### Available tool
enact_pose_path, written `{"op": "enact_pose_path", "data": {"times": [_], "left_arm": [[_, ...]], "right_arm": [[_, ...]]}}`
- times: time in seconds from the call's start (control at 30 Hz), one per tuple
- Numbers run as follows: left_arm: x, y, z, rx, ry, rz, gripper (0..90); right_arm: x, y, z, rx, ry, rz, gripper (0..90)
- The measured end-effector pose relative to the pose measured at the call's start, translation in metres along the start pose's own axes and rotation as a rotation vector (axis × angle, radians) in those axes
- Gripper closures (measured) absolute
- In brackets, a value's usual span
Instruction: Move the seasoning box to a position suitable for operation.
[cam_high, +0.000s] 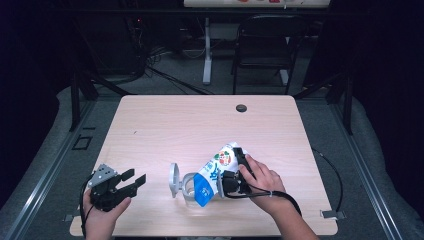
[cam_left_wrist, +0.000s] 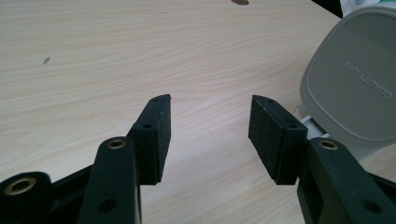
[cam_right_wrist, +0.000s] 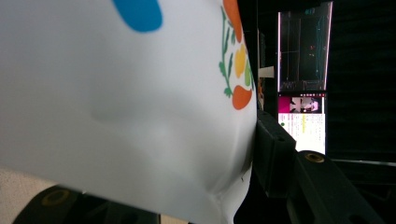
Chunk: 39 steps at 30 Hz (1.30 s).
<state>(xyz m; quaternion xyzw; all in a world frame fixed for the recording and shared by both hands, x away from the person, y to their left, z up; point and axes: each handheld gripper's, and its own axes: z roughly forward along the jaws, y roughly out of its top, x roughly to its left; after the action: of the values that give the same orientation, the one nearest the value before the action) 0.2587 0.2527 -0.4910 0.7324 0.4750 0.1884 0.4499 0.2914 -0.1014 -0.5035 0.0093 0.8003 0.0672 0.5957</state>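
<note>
The left gripper (cam_high: 136, 179) waits near the left edge, its jaws wide and empty. The clear jar (cam_high: 190, 187) sits mid-table, grey lid (cam_high: 174, 180) flipped up. The right gripper (cam_high: 234, 167) squeezes the tipped snack bag (cam_high: 215, 172) above it. Tip slowly so nothing spills.

a wooden table (cam_high: 165, 125) fills the middle, with a dark round hole (cam_high: 241, 108) near its far edge at 12 o'clock. at 7 o'clock the left gripper (cam_high: 131, 181) rests near the front edge, jaws apart with nothing between them. at 5 o'clock the right gripper (cam_high: 231, 170) clamps a white and blue pouch (cam_high: 214, 172), tilted with its lower end over a clear jar (cam_high: 190, 187). the jar's grey lid (cam_high: 173, 180) stands open at its 9 o'clock side.
</note>
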Motion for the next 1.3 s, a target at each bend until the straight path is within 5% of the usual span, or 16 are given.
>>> {"op": "enact_pose_path", "data": {"times": [1.3], "left_arm": [[0.0,0.0001,0.0002,0.0,0.001,0.0,49.8]], "right_arm": [[-0.001,0.004,-0.0028,0.015,-0.014,-0.035,60.0]]}}
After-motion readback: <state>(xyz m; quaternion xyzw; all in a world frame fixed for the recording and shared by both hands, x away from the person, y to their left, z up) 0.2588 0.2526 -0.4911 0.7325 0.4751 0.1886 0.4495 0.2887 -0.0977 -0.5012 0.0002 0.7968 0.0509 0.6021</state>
